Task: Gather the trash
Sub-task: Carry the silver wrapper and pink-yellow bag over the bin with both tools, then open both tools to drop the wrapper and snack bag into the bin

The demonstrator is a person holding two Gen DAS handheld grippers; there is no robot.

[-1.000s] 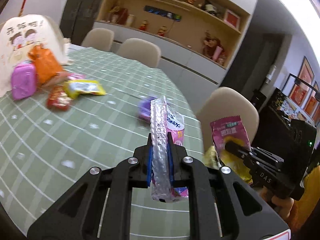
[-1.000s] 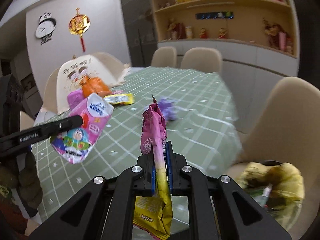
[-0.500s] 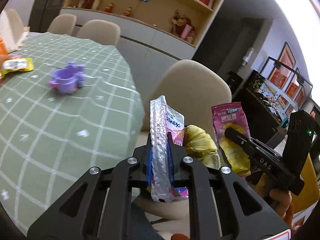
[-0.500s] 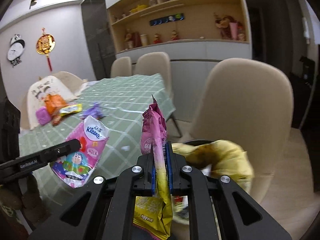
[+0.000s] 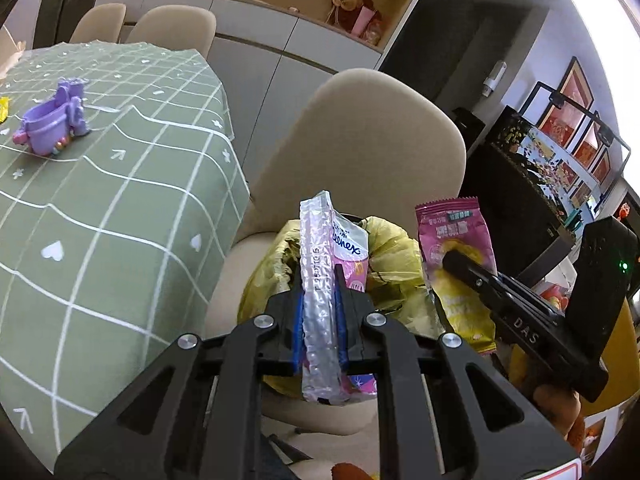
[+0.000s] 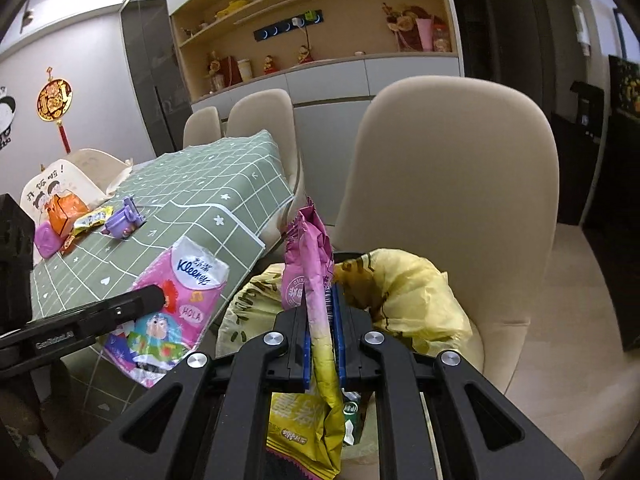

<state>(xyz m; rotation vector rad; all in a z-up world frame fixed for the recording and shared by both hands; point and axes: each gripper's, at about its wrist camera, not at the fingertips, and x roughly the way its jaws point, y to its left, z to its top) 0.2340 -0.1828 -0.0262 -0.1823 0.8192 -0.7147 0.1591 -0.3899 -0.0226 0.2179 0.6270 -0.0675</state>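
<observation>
While the left gripper (image 5: 319, 296) clamps a pink Kleenex tissue pack (image 5: 320, 280), the right gripper (image 6: 323, 320) pinches a pink-and-yellow snack wrapper (image 6: 316, 280); both hang above a yellow trash bag (image 6: 412, 292) sitting on a beige chair (image 6: 460, 184) beside the tabletop (image 5: 100, 208) corner, where a purple toy (image 5: 56, 120) stands on the green checked cloth
</observation>
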